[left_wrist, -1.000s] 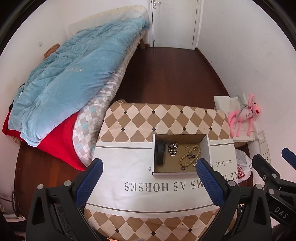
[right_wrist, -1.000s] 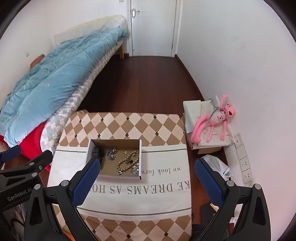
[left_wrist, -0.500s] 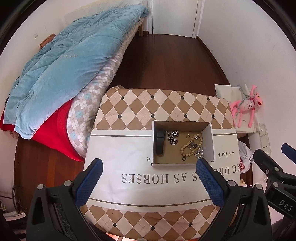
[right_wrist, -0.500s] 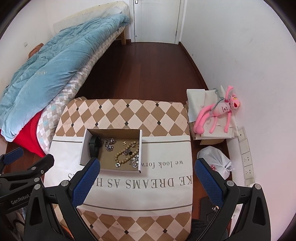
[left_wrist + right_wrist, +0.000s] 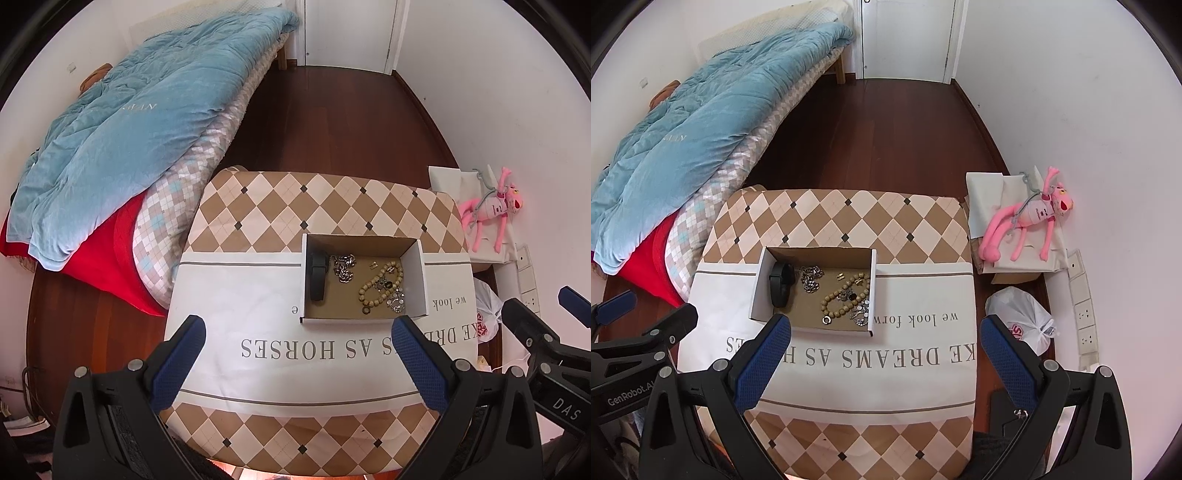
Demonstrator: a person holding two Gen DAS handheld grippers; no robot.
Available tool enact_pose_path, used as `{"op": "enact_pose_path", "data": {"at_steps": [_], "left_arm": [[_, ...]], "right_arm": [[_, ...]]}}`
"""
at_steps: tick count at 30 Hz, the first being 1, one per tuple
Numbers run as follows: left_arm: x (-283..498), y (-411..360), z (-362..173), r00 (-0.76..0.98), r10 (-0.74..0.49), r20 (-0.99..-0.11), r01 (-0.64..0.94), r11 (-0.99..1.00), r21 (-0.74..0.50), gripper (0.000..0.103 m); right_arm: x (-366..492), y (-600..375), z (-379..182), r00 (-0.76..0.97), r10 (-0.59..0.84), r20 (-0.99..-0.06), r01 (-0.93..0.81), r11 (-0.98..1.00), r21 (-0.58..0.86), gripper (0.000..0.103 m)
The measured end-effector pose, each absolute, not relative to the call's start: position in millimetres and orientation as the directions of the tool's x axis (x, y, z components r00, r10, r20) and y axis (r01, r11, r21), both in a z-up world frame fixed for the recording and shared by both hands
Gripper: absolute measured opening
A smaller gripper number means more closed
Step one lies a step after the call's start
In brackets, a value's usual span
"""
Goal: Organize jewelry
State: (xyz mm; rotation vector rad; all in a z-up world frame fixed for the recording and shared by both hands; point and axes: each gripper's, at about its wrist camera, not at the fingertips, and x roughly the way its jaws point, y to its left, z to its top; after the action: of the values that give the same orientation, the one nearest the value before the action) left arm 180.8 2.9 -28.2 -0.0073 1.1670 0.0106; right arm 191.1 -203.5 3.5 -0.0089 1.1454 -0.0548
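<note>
Both tongs hover above the cloth-covered surface [image 5: 258, 206] with blue pads spread wide and nothing between them: the left tongs [image 5: 297, 338] and the right tongs [image 5: 884, 338]. An open cardboard box [image 5: 421, 273] rests on the surface, just ahead of the left tongs and ahead-left of the right tongs. Inside the box lie a black band [image 5: 318, 271] at its left end, a silver chain [image 5: 343, 267] beside it, and a wooden bead bracelet [image 5: 380, 284] tangled with small metal pieces toward the right. A pink plush toy [image 5: 1030, 225] lies off the surface, against the wall.
</note>
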Motion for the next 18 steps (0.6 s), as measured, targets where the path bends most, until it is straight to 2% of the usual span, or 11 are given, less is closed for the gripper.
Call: {"op": "enact_pose_path", "data": {"at_steps": [18], "left_arm": [[175.3,7.5,-29.5,0.388,0.031,-0.921,-0.032,0.999,0.020,0.103]], "right_arm": [[185.4,-198.4,0.4,0.405,-0.046,-0.913,0.031,0.999,-0.037,0.103]]}}
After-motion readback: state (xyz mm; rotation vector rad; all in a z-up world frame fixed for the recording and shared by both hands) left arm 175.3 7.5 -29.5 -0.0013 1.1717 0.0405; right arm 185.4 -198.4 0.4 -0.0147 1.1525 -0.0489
